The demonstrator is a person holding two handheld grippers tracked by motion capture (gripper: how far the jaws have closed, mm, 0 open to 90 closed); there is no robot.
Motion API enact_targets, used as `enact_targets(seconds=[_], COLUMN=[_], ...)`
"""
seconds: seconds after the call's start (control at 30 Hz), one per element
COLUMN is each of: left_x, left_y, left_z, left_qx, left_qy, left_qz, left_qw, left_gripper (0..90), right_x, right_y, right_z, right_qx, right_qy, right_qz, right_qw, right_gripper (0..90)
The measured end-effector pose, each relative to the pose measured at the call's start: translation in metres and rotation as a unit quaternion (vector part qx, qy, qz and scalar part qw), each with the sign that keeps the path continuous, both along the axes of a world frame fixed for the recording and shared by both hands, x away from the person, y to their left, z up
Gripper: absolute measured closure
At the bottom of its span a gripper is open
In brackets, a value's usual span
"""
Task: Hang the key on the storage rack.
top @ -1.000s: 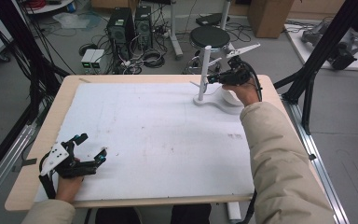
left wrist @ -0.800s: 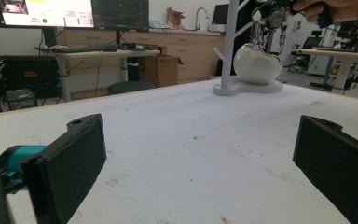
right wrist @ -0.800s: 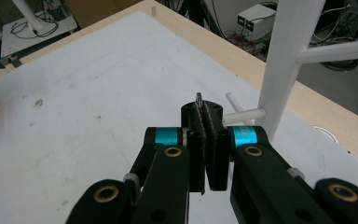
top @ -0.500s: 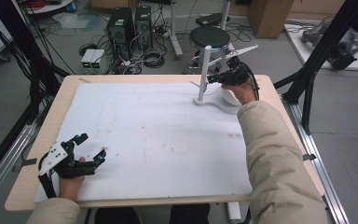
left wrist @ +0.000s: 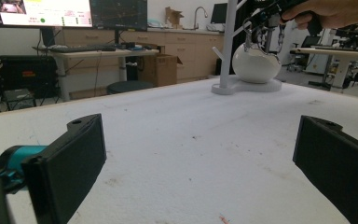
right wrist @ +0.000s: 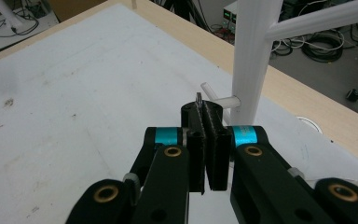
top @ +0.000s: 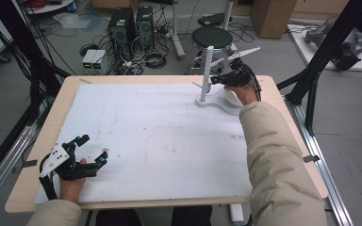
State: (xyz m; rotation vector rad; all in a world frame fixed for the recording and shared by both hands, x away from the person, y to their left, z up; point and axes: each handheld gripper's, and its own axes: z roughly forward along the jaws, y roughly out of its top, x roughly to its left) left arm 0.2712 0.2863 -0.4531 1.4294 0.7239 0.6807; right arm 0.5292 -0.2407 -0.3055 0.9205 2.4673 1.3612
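In the right gripper view, the right gripper (right wrist: 208,140) is pinching a thin dark sliver (right wrist: 199,100) that is poking out past its tips; what the sliver is stays too small to tell. The stand (right wrist: 254,56) just beyond those tips is running off the top edge, and its base is sitting hidden behind the gripper's arms. In the left gripper view, far ahead of the left gripper (left wrist: 200,163), the right hand (left wrist: 333,11) is being cut by the top edge, while the stand's post is hiding part of the white rounded object (left wrist: 256,65).
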Motion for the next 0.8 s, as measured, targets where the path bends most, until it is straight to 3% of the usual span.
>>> enact_targets(seconds=[0.13,0.67,0.8], left_x=[-0.0003,0.0000,-0.0002], left_y=[0.0002,0.0002,0.0001], left_z=[0.0001,-0.0001,-0.0001], left_qx=[0.003,-0.001,0.000], left_qy=[-0.002,-0.001,-0.003], left_qz=[-0.001,-0.001,-0.001], left_qw=[1.0000,1.0000,1.0000], left_gripper=[2.8,2.9,2.8], right_x=[0.0011,0.0071,0.0070], right_y=[-0.0007,0.0034,0.0019], right_z=[-0.0035,-0.0107,-0.0103], right_qx=[0.005,-0.025,-0.020], right_qy=[0.003,-0.014,-0.018], right_qz=[-0.006,-0.014,-0.017], right_qw=[1.0000,0.9995,0.9995], right_gripper=[88.7,87.3,85.9])
